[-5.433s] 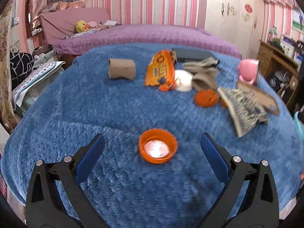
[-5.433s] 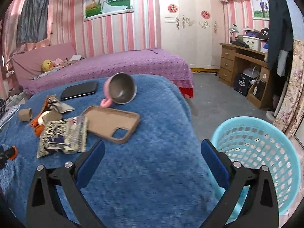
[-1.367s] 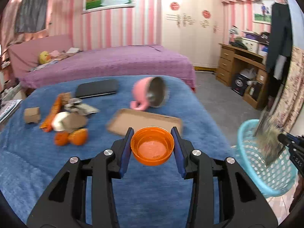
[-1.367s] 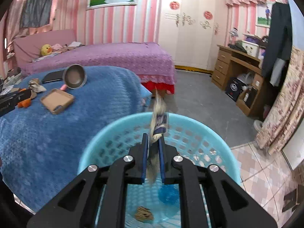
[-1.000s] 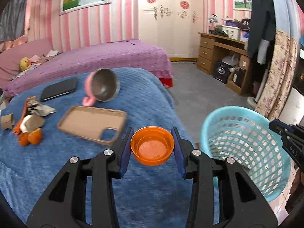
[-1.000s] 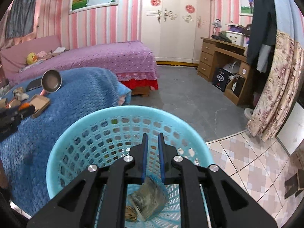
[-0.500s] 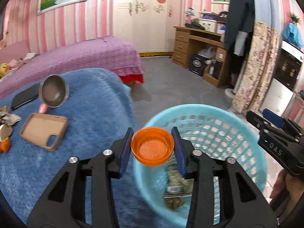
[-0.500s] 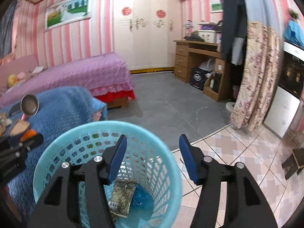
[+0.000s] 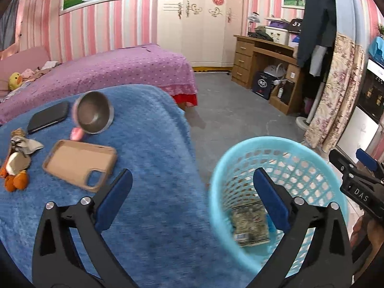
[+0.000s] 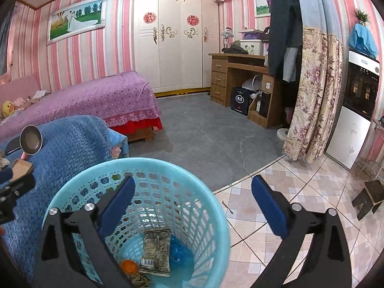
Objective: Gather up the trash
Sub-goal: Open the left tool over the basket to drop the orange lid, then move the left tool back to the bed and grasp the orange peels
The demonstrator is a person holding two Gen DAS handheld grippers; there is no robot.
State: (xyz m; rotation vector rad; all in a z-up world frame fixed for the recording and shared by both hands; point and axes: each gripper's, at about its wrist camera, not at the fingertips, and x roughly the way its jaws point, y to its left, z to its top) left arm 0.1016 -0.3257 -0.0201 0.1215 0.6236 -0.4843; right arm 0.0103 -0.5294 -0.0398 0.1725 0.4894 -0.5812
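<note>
A light-blue plastic basket [image 9: 240, 153] stands on the floor beside the blue-covered table [image 9: 153, 144]; it also shows in the right wrist view [image 10: 206, 187]. Inside lie a printed snack wrapper [image 10: 156, 249], an orange cap [image 10: 129, 266] and a blue wrapper [image 10: 180, 252]. My left gripper [image 9: 192, 192] is open and empty over the table edge and basket rim. My right gripper [image 10: 192, 199] is open and empty above the basket. More scraps lie at the table's left: orange peel [image 9: 14, 180] and crumpled wrappers [image 9: 21, 144].
On the table are a tan phone case [image 9: 79, 163], a pink mug [image 9: 93, 115] on its side and a black phone [image 9: 48, 116]. A purple bed [image 9: 108, 72] is behind. A wooden desk [image 10: 242, 76], floral curtain [image 10: 312, 96] and small stool [image 10: 369, 196] stand around the floor.
My left gripper has opened and let go of the orange cap, which now lies in the basket. My right gripper has opened wider beside the basket.
</note>
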